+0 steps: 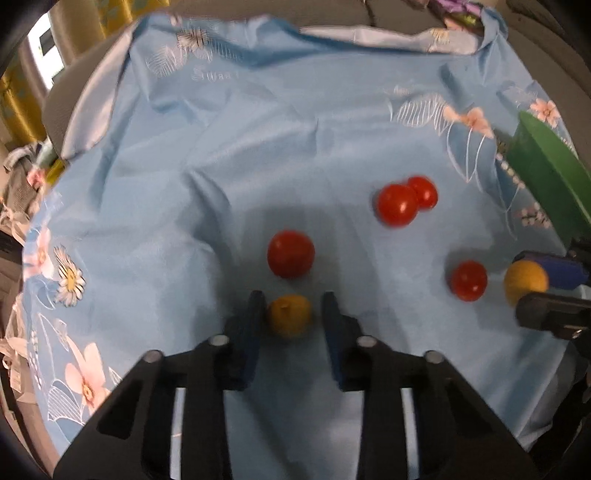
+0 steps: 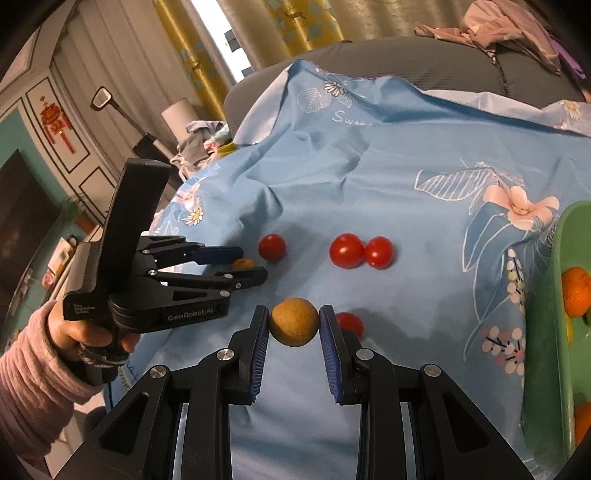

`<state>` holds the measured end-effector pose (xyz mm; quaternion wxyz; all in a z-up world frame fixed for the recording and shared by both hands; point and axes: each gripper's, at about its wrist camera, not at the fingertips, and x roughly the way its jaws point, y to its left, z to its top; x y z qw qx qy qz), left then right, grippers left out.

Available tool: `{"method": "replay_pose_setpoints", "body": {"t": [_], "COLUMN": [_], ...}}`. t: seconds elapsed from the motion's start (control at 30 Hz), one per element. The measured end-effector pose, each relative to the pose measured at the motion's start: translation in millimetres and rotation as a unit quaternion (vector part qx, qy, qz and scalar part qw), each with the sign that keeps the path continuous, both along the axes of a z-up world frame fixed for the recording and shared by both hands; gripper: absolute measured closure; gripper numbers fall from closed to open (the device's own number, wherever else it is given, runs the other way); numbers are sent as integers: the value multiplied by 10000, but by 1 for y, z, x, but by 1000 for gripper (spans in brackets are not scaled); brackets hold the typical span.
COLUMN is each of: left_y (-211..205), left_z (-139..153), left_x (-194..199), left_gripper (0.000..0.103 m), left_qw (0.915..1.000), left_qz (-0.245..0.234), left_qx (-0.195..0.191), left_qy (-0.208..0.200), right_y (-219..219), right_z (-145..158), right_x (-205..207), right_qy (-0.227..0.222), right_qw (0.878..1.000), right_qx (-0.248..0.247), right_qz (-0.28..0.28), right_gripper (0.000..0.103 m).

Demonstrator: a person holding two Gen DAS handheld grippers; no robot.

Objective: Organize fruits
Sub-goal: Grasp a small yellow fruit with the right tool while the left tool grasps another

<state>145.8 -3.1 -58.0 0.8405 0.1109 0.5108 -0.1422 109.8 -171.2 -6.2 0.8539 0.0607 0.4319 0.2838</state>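
On a blue flowered sheet [image 1: 229,155], each gripper is picking a yellow fruit. The right gripper [image 2: 293,325] has its fingers clamped on one [image 2: 293,322]; the left gripper [image 1: 293,314] has closed around another [image 1: 289,314], though contact on one side is unclear. Next, I judge, both carry to the green bowl [image 2: 543,332] at three o'clock.

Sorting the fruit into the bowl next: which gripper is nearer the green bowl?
Right. The right gripper, holding a yellow fruit, is beside the green bowl; the left gripper is farther away, across the tomatoes.

wall [image 2: 22,136]: teal, white-trimmed panels, red knot ornament [image 2: 55,120] | window [image 2: 218,26]: daylight, yellow patterned curtains [image 2: 295,22] | sofa [image 2: 406,62]: grey, draped with blue floral sheet [image 2: 369,177] | clothes [image 2: 509,33]: heaped on sofa back | screen [image 2: 22,221]: dark, left
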Motion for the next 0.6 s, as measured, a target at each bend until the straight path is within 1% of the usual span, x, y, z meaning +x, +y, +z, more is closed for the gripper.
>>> {"method": "replay_pose_setpoints", "body": {"t": [0.1, 0.27, 0.4, 0.6], "left_y": [-1, 1, 4, -1], "left_z": [-1, 0, 3, 18], "left_x": [2, 3, -2, -25], "left_gripper": [76, 77, 77, 76], "left_qw": [9999, 10000, 9997, 9982], "left_qz": [-73, 1, 142, 248], "left_qx": [87, 6, -196, -554], "left_qy": [-31, -63, 6, -22], "right_y": [-3, -9, -10, -13], "right_z": [0, -1, 0, 2], "right_x": [-1, -2, -4, -13], "right_qy": [3, 24, 18, 26], "right_qw": [10000, 9999, 9998, 9997], "right_qx": [6, 43, 50, 39], "right_qz": [-57, -138, -173, -224], "right_gripper": [74, 74, 74, 74]}}
